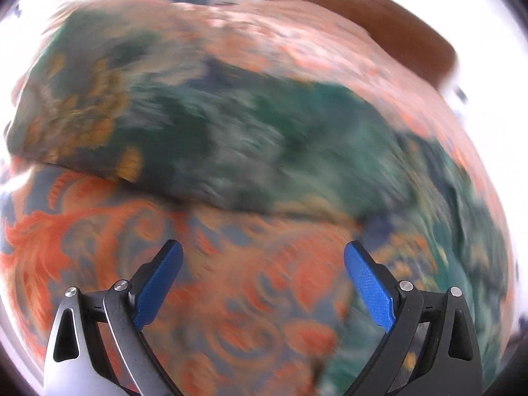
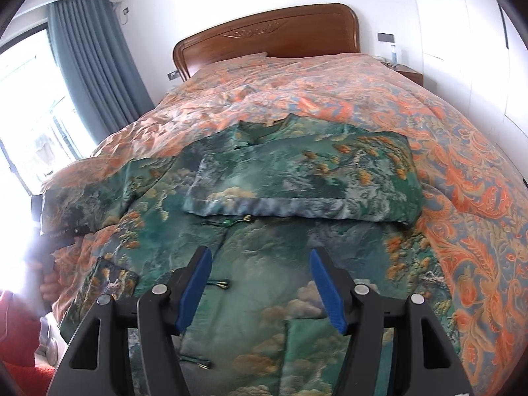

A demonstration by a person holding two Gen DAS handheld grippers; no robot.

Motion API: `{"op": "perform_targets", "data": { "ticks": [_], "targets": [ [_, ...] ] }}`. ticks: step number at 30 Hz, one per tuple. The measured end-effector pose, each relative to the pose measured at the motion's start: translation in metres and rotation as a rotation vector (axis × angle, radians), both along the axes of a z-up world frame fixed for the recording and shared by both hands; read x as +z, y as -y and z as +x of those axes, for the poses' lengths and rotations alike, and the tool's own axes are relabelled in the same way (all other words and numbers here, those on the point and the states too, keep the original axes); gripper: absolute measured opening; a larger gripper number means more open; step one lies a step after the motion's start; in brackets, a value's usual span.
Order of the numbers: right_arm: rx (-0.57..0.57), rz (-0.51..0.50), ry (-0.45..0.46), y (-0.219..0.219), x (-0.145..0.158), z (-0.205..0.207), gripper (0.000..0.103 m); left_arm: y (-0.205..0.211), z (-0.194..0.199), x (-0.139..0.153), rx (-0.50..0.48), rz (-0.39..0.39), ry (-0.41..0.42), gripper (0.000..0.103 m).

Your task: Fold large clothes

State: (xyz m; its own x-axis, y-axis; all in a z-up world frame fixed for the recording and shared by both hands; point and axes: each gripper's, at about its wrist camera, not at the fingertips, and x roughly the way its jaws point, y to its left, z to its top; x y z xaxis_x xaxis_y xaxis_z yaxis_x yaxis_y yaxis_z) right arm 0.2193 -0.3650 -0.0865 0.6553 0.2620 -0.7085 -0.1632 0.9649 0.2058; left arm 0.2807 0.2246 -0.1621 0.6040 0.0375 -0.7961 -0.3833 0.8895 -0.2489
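Both grippers tilt down over the bed, jaws apart and empty.
The right gripper [image 2: 260, 283] hangs above the green patterned garment [image 2: 264, 231], spread on the orange bedspread [image 2: 462, 181], one sleeve folded across; the left gripper [image 1: 264, 283] hangs over blurred fabric.

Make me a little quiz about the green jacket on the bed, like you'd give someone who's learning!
1. True or false: one sleeve of the green jacket is already folded across its chest.
2. What is between the blue fingers of the right gripper? A) a sleeve B) nothing C) a pillow
3. What colour is the headboard behind the orange patterned bedspread?

Key:
1. True. The folded sleeve lies flat over the chest, while the other sleeve is spread out to the side.
2. B. The fingers are apart above the jacket, gripping nothing.
3. Brown wood.
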Motion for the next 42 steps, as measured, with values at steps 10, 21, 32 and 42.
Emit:
{"op": "perform_targets", "data": {
  "ticks": [10, 21, 32, 42],
  "targets": [
    [0.075, -0.017, 0.009, -0.031, 0.009, -0.015, 0.064, -0.053, 0.024, 0.001, 0.259, -0.033, 0.138, 0.085],
    [0.081, 0.013, -0.040, -0.032, -0.007, -0.029, 0.064, -0.017, 0.023, 0.058, 0.197, 0.248, 0.211, 0.008],
    [0.007, 0.070, -0.010, -0.005, 0.000, -0.037, 0.064, 0.194, 0.052, 0.126, -0.367, 0.710, 0.347, 0.007],
    [-0.084, 0.077, -0.008, 0.033, 0.004, -0.048, 0.064, 0.327, 0.078, -0.001, -0.743, 0.833, 0.054, 0.012]
  ]
}}
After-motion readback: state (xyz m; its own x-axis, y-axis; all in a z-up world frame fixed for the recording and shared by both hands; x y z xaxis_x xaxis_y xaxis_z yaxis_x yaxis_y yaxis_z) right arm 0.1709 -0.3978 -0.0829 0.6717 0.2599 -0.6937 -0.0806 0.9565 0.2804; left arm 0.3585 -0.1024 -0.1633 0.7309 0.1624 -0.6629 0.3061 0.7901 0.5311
